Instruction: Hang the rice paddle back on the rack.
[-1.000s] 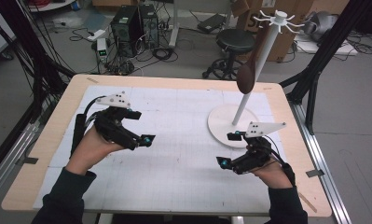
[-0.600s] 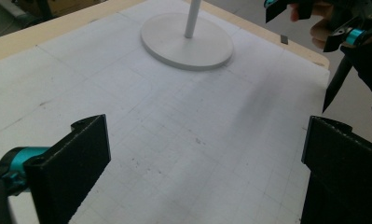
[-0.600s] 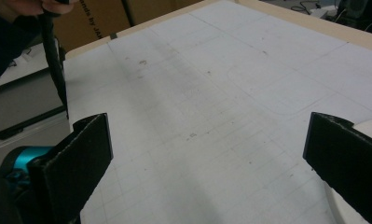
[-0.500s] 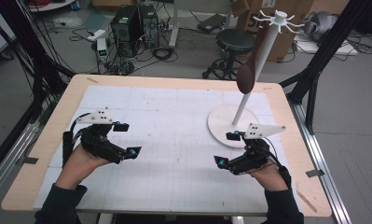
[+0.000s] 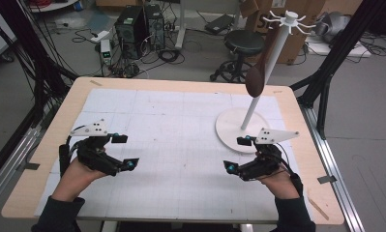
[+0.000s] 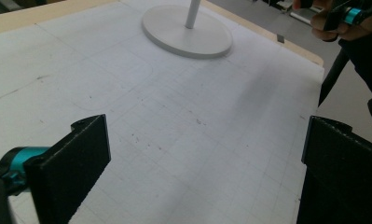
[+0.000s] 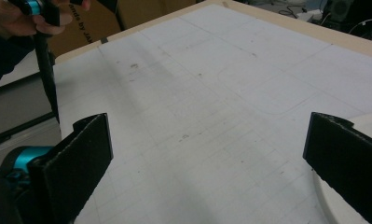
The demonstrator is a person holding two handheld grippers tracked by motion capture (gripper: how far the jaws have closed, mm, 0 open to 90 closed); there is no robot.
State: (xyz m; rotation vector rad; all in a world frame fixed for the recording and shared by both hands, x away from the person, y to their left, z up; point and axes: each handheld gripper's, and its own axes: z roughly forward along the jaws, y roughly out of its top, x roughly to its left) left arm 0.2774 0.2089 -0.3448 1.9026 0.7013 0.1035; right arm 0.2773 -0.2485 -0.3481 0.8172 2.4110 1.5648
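A white stand [image 5: 241, 128] with a round base, a thin pole and hooks at its top rises at the table's right back. A brown wooden spoon [image 5: 256, 77] hangs from it. My left gripper [image 5: 124, 151] hovers open over the mat at the near left, with nothing between its jaws. My right gripper [image 5: 236, 153] is open at the near right, just in front of the stand's base. In the left gripper view my left gripper [image 6: 202, 163] has its jaws wide apart over bare mat, the stand's base [image 6: 187, 31] far ahead. My right gripper [image 7: 202, 158] is equally wide, with nothing in it.
A white gridded mat [image 5: 181, 125] covers the wooden table [image 5: 50, 145]. Beyond the table's far edge are a stool [image 5: 244, 43], computer cases [image 5: 137, 24] and cables. Black frame legs [image 5: 326, 82] stand off the right side.
My left gripper has drawn back toward the near-left edge of the table. The right gripper has barely shifted. Both stay open.
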